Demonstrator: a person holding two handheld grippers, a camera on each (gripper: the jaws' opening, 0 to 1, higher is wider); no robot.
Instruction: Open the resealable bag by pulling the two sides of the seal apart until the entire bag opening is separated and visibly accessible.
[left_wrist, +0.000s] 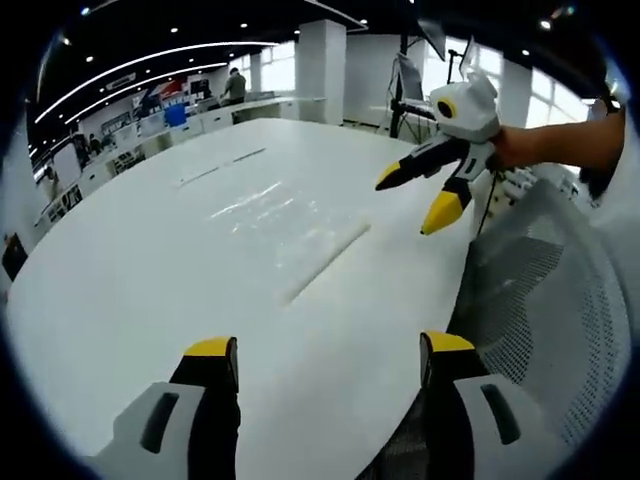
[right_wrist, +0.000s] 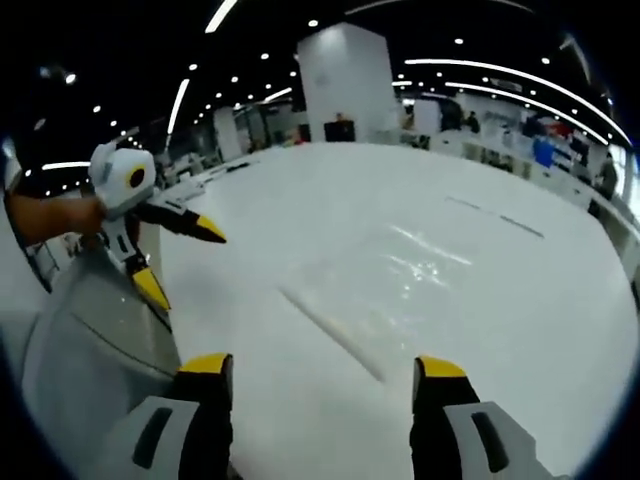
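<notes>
Left gripper view: the clear bag (left_wrist: 290, 225) lies flat on the tabletop (left_wrist: 130, 300) at twelve o'clock; both tools, left (left_wrist: 325, 362) and right (left_wrist: 418, 202), are held open, empty, and should be lowered onto the seal strip (left_wrist: 325, 262), one gripping each side.

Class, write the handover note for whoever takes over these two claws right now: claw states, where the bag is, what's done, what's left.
Left claw: open, empty, above the near table edge.
Right claw: open, empty, also held over the table.
Resealable bag: clear, lying flat on the white table, its seal strip toward the claws.
Done: nothing; neither claw touches the bag, and the seal looks closed.
Left: grip each side of the seal, pull apart along the whole opening.
</notes>
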